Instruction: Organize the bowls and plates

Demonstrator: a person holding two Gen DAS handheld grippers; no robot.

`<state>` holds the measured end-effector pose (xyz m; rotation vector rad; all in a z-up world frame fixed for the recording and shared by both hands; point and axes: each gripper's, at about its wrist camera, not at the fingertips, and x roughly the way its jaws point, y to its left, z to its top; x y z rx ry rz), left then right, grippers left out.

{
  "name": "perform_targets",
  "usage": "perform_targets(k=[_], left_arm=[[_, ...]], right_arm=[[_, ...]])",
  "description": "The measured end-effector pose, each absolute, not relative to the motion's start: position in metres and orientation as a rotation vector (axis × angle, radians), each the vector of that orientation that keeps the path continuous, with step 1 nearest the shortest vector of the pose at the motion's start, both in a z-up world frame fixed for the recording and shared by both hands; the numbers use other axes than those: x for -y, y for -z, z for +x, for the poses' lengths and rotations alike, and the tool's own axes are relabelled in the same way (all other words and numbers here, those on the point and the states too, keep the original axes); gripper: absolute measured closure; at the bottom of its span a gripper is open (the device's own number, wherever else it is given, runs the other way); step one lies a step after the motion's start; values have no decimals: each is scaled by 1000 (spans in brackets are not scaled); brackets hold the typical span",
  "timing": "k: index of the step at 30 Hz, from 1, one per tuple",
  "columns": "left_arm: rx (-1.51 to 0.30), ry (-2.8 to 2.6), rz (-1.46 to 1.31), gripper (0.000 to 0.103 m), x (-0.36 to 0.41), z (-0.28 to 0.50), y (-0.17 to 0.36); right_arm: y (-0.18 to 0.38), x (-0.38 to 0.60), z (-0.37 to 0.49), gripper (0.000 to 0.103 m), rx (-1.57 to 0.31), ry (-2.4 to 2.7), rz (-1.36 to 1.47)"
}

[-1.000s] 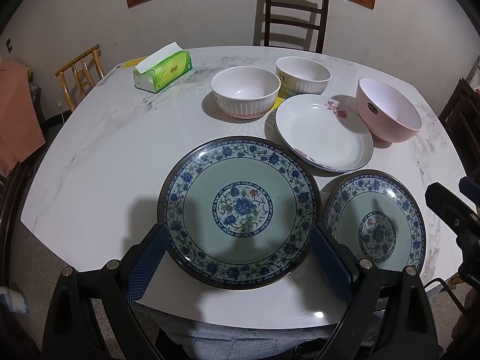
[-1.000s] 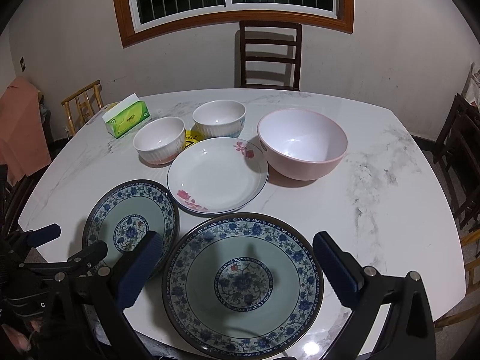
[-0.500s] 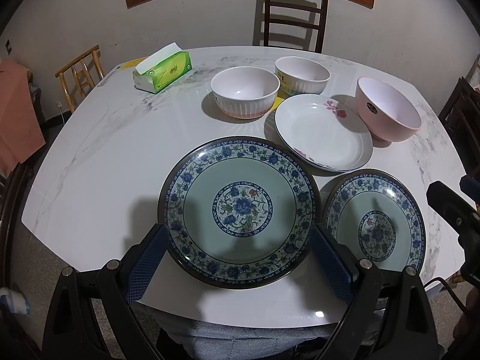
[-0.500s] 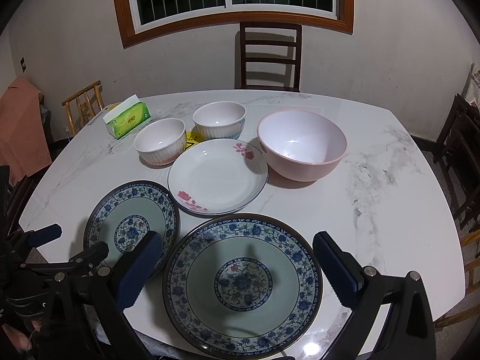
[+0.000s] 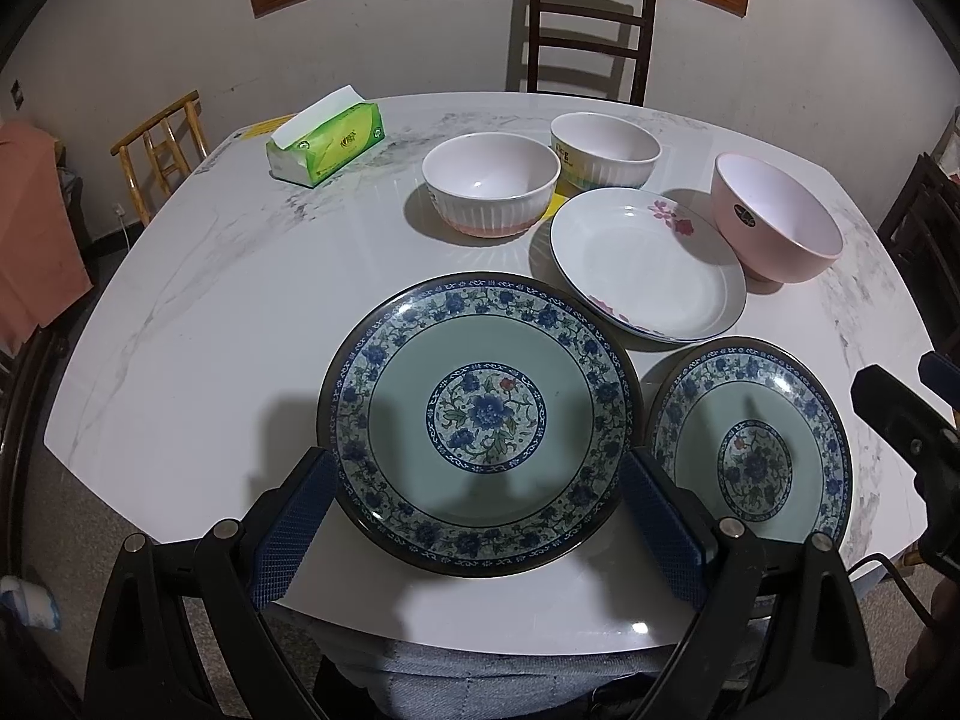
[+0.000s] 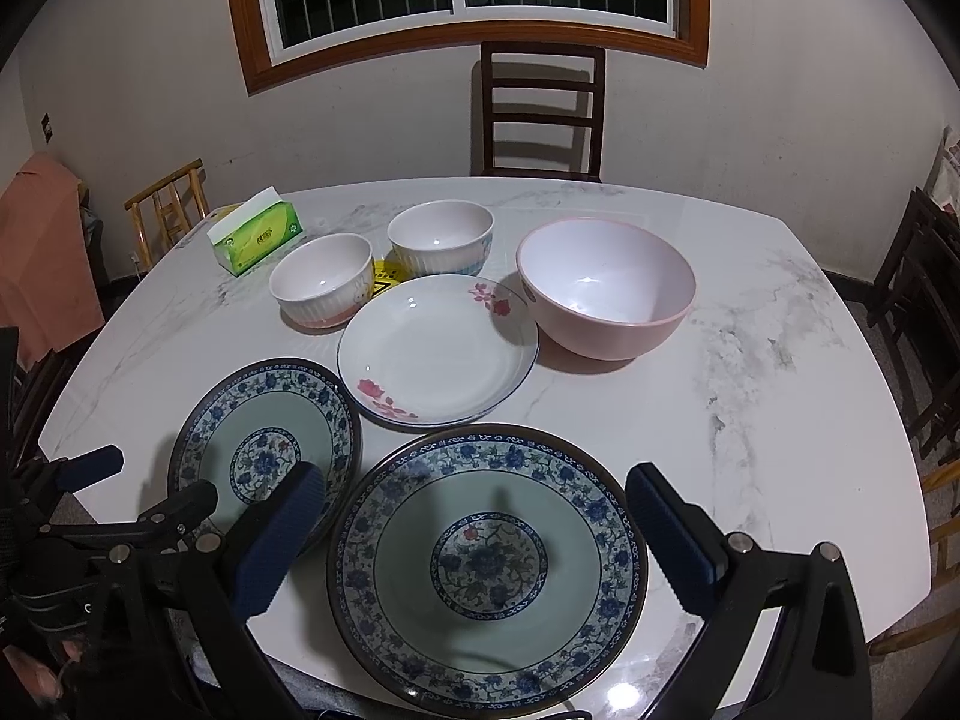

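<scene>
Both grippers stand wide and hold nothing — the left gripper (image 5: 477, 516) frames the large blue plate (image 5: 477, 420) near the worktop (image 5: 210, 300) edge, the right gripper (image 6: 477, 531) frames the small blue plate (image 6: 489, 558). At 12 o'clock lies the white flowered plate (image 6: 435, 351); beyond it two ribbed bowls (image 6: 321, 285) (image 6: 441, 237). The pink bowl (image 6: 606, 294) sits at 1 o'clock.

No text can be read; the tissue box (image 5: 327, 144) print and pink bowl (image 5: 777, 222) sticker are too blurred.
</scene>
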<state>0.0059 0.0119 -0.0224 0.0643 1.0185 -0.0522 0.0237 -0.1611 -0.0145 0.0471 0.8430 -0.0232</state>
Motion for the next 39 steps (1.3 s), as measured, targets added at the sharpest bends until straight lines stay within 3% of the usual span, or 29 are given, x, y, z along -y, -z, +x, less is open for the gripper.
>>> perform_targets(k=[23, 27, 29, 35, 39], left_arm=[[-1032, 49, 23, 18, -37, 15, 24], [-1042, 62, -19, 24, -52, 21, 23], [-1050, 62, -42, 32, -60, 24, 24], [-1084, 71, -146, 36, -86, 36, 27], [-1112, 117, -236, 54, -103, 44, 30]], right_arm=[[31, 157, 41, 7, -911, -95, 67], [36, 154, 50, 18, -938, -150, 76], [38, 152, 54, 20, -948, -176, 73], [53, 148, 74, 39, -1020, -283, 150], [65, 144, 91, 54, -1073, -325, 195]])
